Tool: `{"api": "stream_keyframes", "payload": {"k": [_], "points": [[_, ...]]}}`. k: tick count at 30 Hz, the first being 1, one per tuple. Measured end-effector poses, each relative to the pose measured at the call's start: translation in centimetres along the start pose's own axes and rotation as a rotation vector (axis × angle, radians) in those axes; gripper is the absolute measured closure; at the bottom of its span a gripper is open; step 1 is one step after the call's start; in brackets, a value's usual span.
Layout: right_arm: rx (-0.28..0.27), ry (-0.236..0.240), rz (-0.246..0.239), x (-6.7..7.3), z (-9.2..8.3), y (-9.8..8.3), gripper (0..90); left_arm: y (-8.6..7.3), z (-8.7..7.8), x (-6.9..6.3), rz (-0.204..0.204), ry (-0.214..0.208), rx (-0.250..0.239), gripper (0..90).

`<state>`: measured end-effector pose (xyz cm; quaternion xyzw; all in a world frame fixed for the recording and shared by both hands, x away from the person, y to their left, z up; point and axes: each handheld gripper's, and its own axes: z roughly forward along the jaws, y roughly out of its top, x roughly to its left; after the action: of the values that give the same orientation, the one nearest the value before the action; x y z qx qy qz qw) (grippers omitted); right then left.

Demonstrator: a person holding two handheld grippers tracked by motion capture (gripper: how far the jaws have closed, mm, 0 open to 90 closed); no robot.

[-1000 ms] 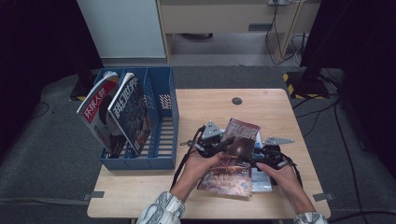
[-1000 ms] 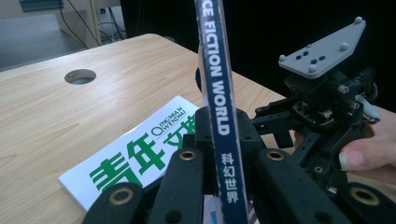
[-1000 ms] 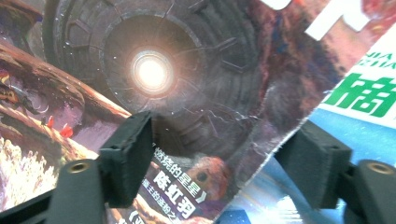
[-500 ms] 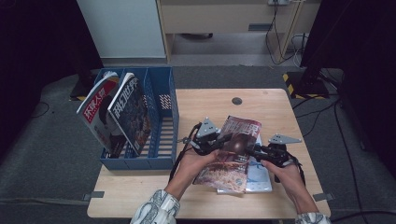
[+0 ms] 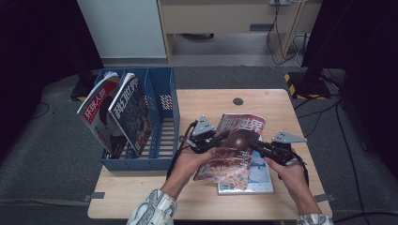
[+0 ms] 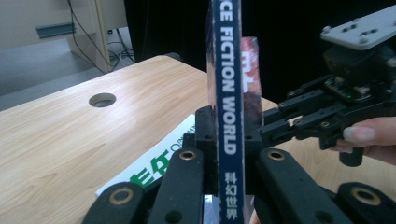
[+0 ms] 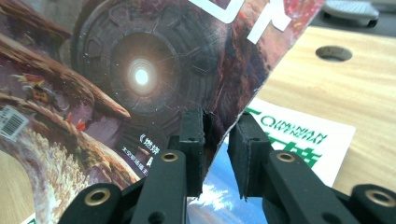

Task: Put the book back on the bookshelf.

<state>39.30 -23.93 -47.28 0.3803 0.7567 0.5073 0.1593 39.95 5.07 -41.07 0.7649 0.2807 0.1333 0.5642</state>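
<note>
Magazine hangs between left claw and right claw, both gripping

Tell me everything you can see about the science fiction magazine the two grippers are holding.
The glossy reddish-brown science fiction magazine has a cover showing a glowing round portal, a barcode and large pale title characters. Its dark blue spine reads "FICTION WORLD". It is lifted and tilted above the light wooden table, over a white and blue magazine lying flat. The left gripper clamps the spine edge; the right gripper, whose jaws have just been closing, pinches the opposite edge.
</note>
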Motion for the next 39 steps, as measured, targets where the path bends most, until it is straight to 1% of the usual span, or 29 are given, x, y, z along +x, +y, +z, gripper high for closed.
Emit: {"api": "stream_keyframes", "payload": {"k": [3,4,5,9,12,15,16,20,23,25,29,33,39], "points": [[-0.009,-0.009,-0.018,0.2,-0.2,0.4,77.2,0.0,-0.3,0.3,-0.004,0.007,-0.004,83.7],[-0.020,-0.016,-0.023,0.3,-0.3,0.5,77.6,0.0,-0.4,0.3,-0.002,0.009,-0.004,83.7],[-0.023,-0.015,-0.023,0.4,-0.4,0.6,78.0,0.1,-0.6,0.4,0.001,0.022,0.001,83.6],[-0.040,-0.024,-0.031,0.5,-0.7,1.0,79.0,0.2,-0.8,0.4,0.010,0.022,-0.002,83.5],[-0.043,-0.032,-0.055,0.7,-1.0,1.4,79.5,0.4,-0.9,0.5,0.009,0.024,-0.005,83.2],[-0.062,-0.041,-0.056,0.9,-1.4,1.9,80.7,0.6,-1.0,0.6,0.007,0.017,-0.022,83.1],[-0.070,-0.046,-0.064,0.9,-1.5,2.1,81.0,0.6,-1.1,0.5,0.009,0.017,-0.024,83.0],[-0.074,-0.060,-0.091,1.2,-1.9,2.6,81.5,0.8,-1.2,0.5,0.008,0.013,-0.041,82.4],[-0.080,-0.059,-0.105,1.6,-2.0,2.9,81.7,1.0,-1.2,0.6,0.003,0.013,-0.058,82.1],[-0.077,-0.062,-0.121,1.8,-2.0,3.1,81.8,1.0,-1.2,0.6,0.005,0.012,-0.060,82.2],[-0.080,-0.062,-0.127,2.0,-2.1,3.3,82.0,1.0,-1.4,0.7,0.007,0.010,-0.066,81.9],[-0.094,-0.059,-0.132,2.3,-2.4,3.6,82.4,1.2,-1.5,0.9,-0.001,0.008,-0.074,81.5],[-0.108,-0.057,-0.146,2.6,-2.6,4.0,82.8,1.3,-1.8,0.9,-0.001,0.006,-0.089,81.2]]}}
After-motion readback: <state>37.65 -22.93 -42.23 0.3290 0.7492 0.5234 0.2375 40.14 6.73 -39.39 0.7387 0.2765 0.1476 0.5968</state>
